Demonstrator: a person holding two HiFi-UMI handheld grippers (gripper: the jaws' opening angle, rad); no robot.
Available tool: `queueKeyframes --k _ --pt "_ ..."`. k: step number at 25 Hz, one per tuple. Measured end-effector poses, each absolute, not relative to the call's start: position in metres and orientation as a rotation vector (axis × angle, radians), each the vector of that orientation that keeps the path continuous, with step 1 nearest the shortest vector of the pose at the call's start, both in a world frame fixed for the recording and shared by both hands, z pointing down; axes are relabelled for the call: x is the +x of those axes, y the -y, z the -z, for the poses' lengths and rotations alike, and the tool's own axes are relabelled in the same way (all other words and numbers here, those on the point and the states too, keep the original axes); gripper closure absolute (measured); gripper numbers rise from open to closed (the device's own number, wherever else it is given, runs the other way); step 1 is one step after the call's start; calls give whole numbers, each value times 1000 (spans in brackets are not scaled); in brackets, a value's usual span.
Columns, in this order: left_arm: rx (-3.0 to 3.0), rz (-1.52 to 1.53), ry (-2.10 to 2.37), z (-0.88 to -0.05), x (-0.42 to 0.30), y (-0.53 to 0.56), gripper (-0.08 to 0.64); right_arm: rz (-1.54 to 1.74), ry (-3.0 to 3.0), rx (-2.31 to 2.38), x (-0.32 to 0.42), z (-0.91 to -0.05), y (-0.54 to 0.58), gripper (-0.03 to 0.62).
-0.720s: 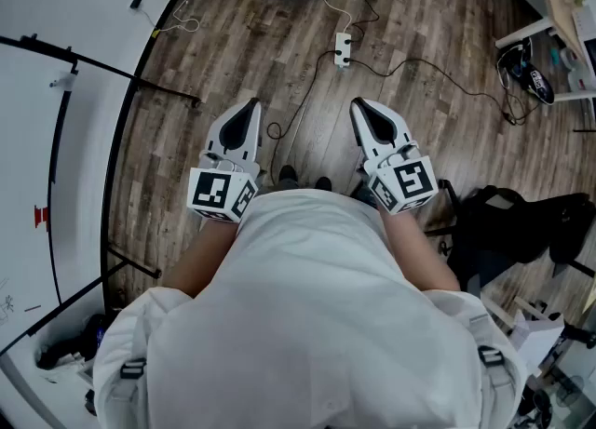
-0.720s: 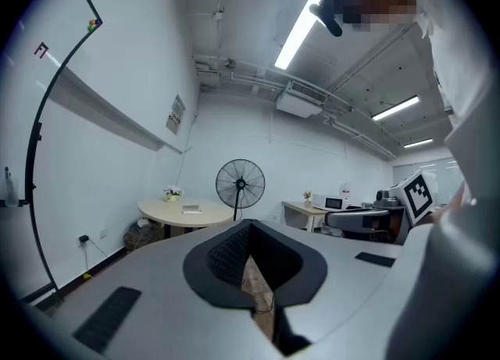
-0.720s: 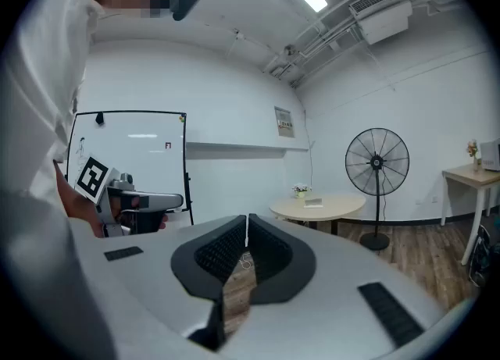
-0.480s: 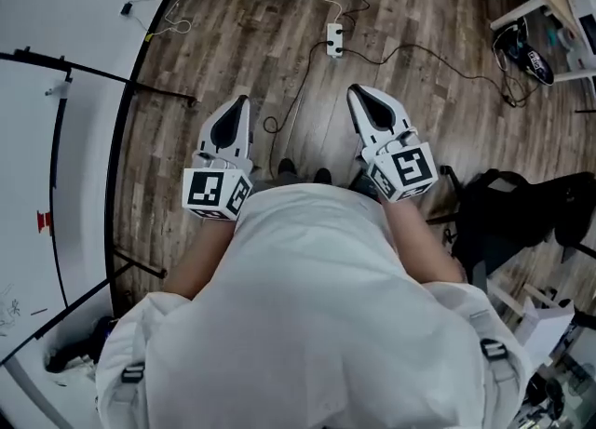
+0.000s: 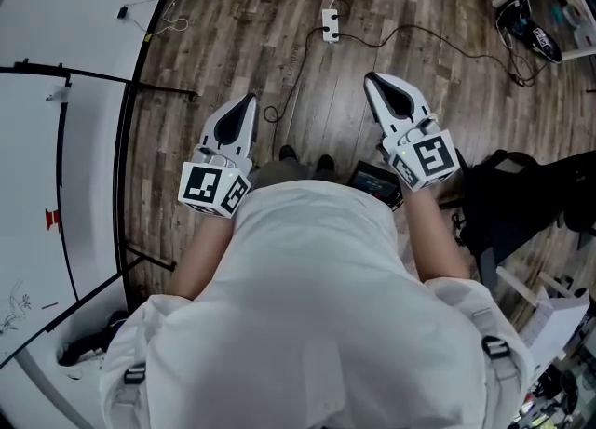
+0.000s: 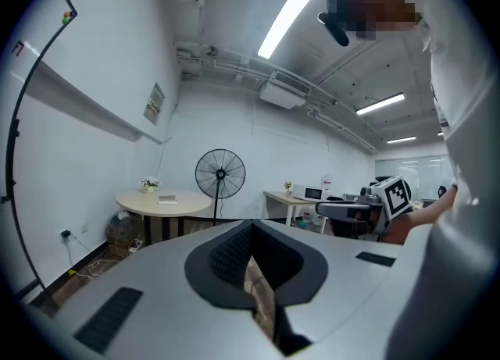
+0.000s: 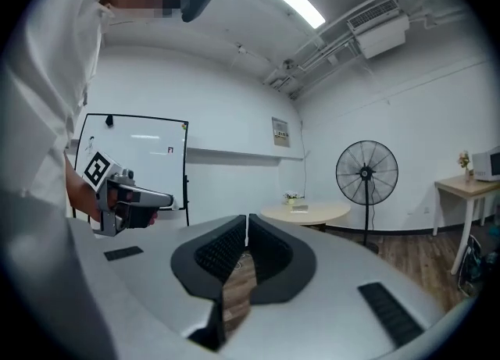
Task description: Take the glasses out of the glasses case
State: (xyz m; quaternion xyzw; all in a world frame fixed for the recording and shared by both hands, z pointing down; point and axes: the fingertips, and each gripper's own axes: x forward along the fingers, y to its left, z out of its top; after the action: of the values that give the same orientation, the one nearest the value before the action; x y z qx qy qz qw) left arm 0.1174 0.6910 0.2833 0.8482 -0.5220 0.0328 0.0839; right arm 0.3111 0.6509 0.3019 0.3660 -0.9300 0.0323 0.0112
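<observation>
No glasses case and no glasses show in any view. In the head view my left gripper (image 5: 246, 101) is held out in front of the person's white shirt, above the wooden floor, jaws together and empty. My right gripper (image 5: 374, 80) is level with it on the right, also closed on nothing. The left gripper view looks along closed jaws (image 6: 251, 227) into an office room, with the right gripper (image 6: 376, 201) off to the side. The right gripper view shows its own closed jaws (image 7: 247, 219) and the left gripper (image 7: 125, 194) beside a whiteboard.
A white power strip (image 5: 329, 25) and cables lie on the floor ahead. A whiteboard stand (image 5: 140, 92) runs along the left. A black chair and bag (image 5: 521, 199) stand at right. A pedestal fan (image 6: 219, 175) and round table (image 6: 164, 201) stand by the far wall.
The right gripper has shifted to the right and a little farther out. The left gripper has hardly moved. Both stay closed and empty.
</observation>
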Motion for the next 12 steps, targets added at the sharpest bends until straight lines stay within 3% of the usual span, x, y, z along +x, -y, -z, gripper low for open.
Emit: queueKeyframes --k 12 --pt "2497 -158 1559 -288 121 -687 557 -237 2909 1185 323 -321 -648 565"
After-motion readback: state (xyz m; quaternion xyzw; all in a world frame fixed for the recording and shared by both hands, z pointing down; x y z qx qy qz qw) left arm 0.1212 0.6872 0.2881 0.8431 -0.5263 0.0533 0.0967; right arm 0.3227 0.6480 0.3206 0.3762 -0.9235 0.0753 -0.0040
